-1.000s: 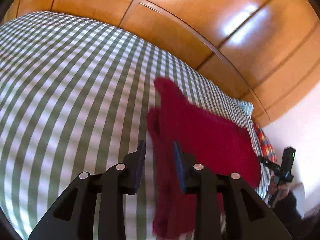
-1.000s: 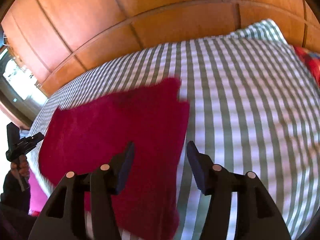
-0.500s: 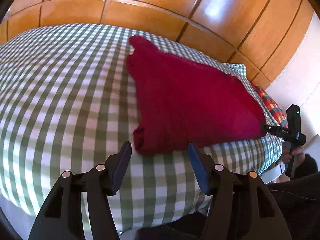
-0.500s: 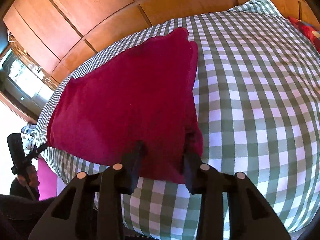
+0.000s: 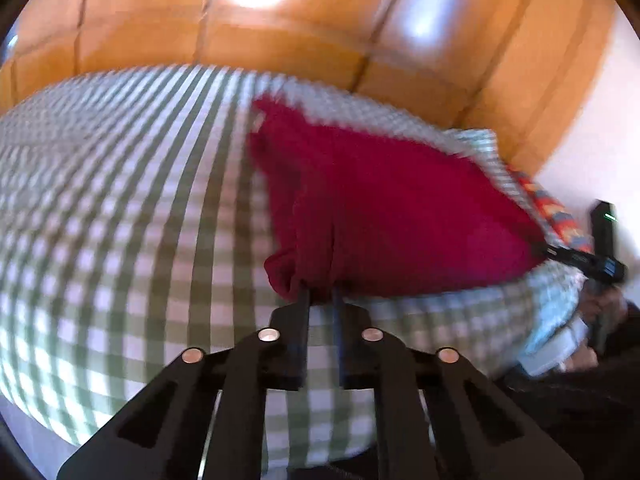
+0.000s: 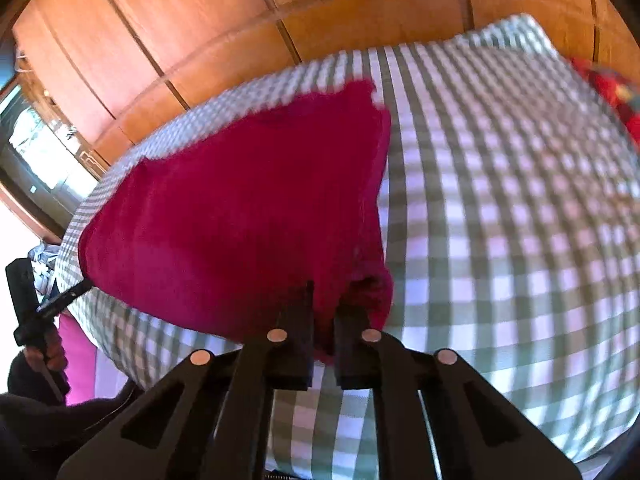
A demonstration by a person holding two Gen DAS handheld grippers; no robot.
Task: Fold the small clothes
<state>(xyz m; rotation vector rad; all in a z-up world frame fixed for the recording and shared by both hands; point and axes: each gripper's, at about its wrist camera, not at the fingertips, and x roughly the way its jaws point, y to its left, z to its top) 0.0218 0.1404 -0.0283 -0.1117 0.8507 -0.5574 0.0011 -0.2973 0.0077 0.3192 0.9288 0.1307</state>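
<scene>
A dark red garment point(image 5: 384, 208) point(image 6: 248, 216) lies folded on a bed with a green-and-white checked cover point(image 5: 120, 208) point(image 6: 500, 220). In the left wrist view my left gripper point(image 5: 322, 296) is shut on the garment's near left corner, where the cloth bunches between the fingertips. My right gripper point(image 6: 325, 300) is shut on the near right corner in the right wrist view, with red cloth pinched between its pads. Each view also shows the other gripper at the garment's far corner: the right gripper point(image 5: 576, 258) and the left gripper point(image 6: 60, 300), each in a hand.
Wooden wardrobe panels point(image 5: 280, 32) point(image 6: 200, 20) rise behind the bed. A red patterned cloth point(image 5: 560, 220) point(image 6: 612, 96) lies at the head end by a checked pillow point(image 6: 508, 36). The bed's near edge drops away just under both grippers. Dark clothing of the person point(image 5: 580, 400) fills a lower corner.
Both grippers drew back to the garment's near edge and closed on its two near corners. A second ago their jaws stood apart over the cloth.
</scene>
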